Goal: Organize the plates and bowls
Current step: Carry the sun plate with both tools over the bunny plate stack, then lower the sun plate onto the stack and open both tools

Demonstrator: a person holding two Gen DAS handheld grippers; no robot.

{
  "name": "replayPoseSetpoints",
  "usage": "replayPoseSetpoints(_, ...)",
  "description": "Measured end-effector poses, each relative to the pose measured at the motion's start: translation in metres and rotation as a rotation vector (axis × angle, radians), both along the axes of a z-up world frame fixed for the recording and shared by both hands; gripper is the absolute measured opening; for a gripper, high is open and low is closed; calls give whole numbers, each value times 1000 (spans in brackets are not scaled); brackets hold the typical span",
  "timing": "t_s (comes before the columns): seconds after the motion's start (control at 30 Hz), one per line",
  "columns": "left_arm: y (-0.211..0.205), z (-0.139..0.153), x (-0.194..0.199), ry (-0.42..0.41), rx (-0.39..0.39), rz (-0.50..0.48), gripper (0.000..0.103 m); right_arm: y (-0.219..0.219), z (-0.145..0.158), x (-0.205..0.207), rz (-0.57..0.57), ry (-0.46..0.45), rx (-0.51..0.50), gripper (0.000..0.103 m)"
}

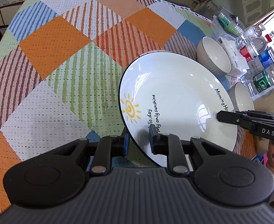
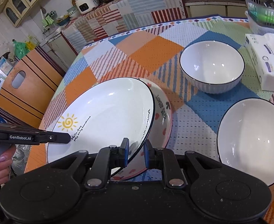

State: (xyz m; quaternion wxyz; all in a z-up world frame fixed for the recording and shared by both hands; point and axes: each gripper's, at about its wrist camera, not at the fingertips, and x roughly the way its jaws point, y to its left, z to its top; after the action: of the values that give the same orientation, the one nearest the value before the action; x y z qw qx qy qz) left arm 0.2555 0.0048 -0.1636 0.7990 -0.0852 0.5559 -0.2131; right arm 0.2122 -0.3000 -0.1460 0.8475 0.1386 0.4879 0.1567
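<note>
A white sun-print plate (image 1: 176, 93) with a dark rim is held tilted above the table. My left gripper (image 1: 138, 140) is shut on its near rim. My right gripper (image 2: 136, 152) is shut on the opposite rim of the same plate (image 2: 107, 115). Under the plate lies a pink-rimmed plate with hearts (image 2: 163, 112). In the right wrist view a ribbed white bowl (image 2: 212, 67) stands behind and a second white bowl (image 2: 252, 140) sits at the right. Both bowls also show in the left wrist view, the far one (image 1: 214, 56) and the near one (image 1: 242, 98).
A patchwork tablecloth (image 1: 62, 65) covers the table. A tissue pack (image 2: 267, 63), a plastic basket (image 2: 261, 16) and several water bottles (image 1: 258, 59) stand along one edge. A wooden chair (image 2: 30, 85) is beside the table. A kitchen counter (image 2: 118, 9) runs behind.
</note>
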Motion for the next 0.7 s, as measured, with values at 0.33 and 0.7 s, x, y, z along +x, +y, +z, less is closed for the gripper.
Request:
replayPoseSetpoints(0.33, -12, -9, 7, -31, 52, -4, 22, 11, -7, 4, -31, 13, -90, 22)
replayPoseSetpoints(0.7, -17, -13, 8, -14, 85, 14, 22, 37, -4, 3, 1, -13, -293, 30)
